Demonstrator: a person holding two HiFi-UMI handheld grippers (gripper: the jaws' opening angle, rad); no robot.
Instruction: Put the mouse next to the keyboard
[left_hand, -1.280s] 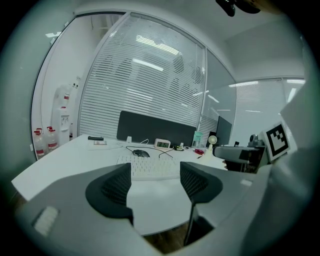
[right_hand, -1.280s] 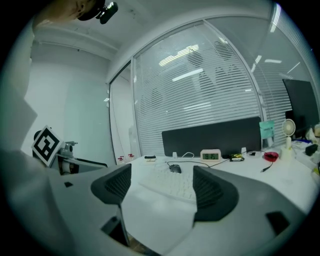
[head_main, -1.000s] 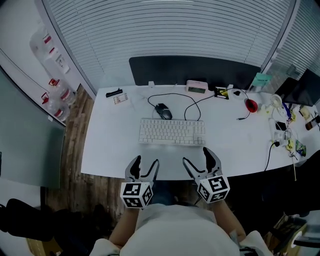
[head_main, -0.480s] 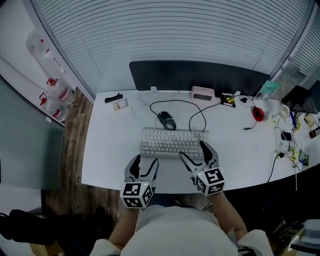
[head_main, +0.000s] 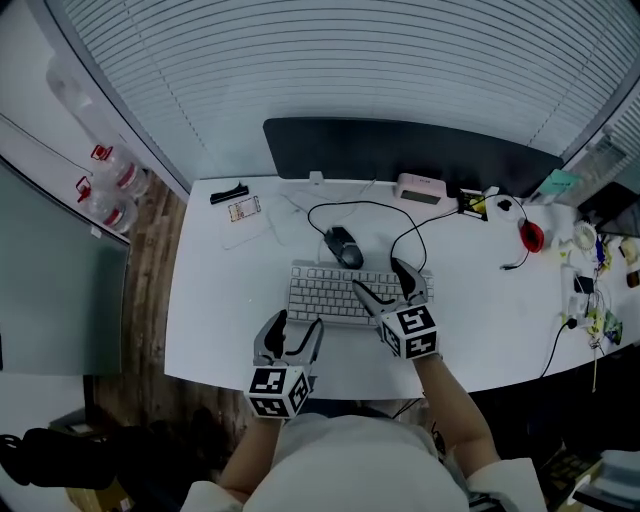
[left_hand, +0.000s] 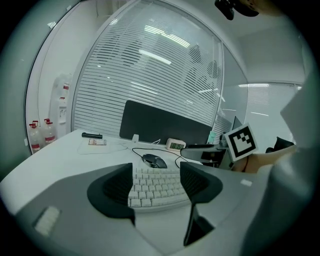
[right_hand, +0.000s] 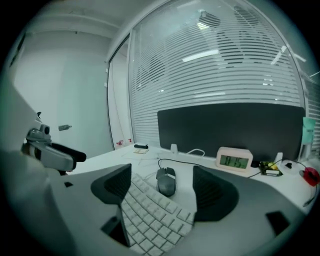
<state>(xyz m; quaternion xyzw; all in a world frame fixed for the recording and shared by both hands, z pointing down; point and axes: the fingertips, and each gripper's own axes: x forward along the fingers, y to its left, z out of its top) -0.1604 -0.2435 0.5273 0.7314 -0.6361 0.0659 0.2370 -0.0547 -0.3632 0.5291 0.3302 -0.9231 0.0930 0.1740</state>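
A dark wired mouse (head_main: 344, 246) (right_hand: 166, 181) (left_hand: 154, 161) lies on the white desk just behind a white keyboard (head_main: 345, 291) (right_hand: 152, 217) (left_hand: 155, 186). My right gripper (head_main: 384, 282) (right_hand: 162, 192) hovers over the keyboard's right half, open and empty, with the mouse straight ahead between its jaws. My left gripper (head_main: 295, 334) (left_hand: 157, 182) is open and empty at the desk's near edge, in front of the keyboard's left part.
Along the back of the white desk (head_main: 220, 300) stand a dark panel (head_main: 410, 150), a white clock (head_main: 420, 188) (right_hand: 234, 159), a small card (head_main: 243, 210) and a black item (head_main: 229, 193). A red object (head_main: 530, 236) and cluttered cables lie at the right.
My right gripper has moved forward from the desk's near edge to above the keyboard, toward the mouse. The left gripper has stayed near the front edge.
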